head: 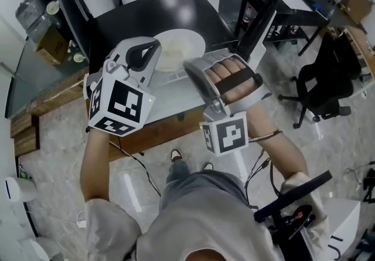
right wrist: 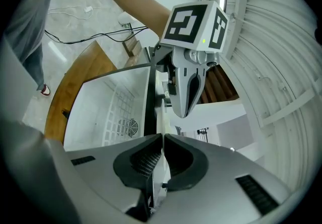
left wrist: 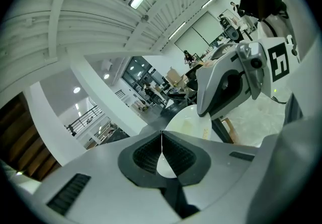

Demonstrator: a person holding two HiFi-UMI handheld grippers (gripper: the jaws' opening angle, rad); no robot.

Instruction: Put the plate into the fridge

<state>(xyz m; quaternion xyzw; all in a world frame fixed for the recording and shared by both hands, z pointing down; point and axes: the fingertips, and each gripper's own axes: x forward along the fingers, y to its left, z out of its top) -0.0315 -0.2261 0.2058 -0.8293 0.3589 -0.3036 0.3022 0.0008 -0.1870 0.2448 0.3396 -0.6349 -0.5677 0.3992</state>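
Note:
A white plate (head: 179, 48) hangs at the front edge of the black fridge top (head: 146, 16). My left gripper (head: 154, 47) is shut on the plate's left rim. In the left gripper view the plate (left wrist: 188, 122) spreads out beyond the closed left gripper (left wrist: 162, 140). My right gripper (head: 191, 70) is just right of the plate and below it. In the right gripper view the right gripper (right wrist: 162, 142) is shut on the thin edge of the fridge door (right wrist: 150, 97). To the left of that edge shows the white fridge interior (right wrist: 105, 109) with a wire grid and a round vent.
The fridge rests on a wooden board (head: 158, 132) above a pale tiled floor with cables (head: 137, 163). A black desk (head: 281, 10) and a black office chair (head: 319, 87) stand to the right. A cardboard box (head: 50, 43) sits at the left.

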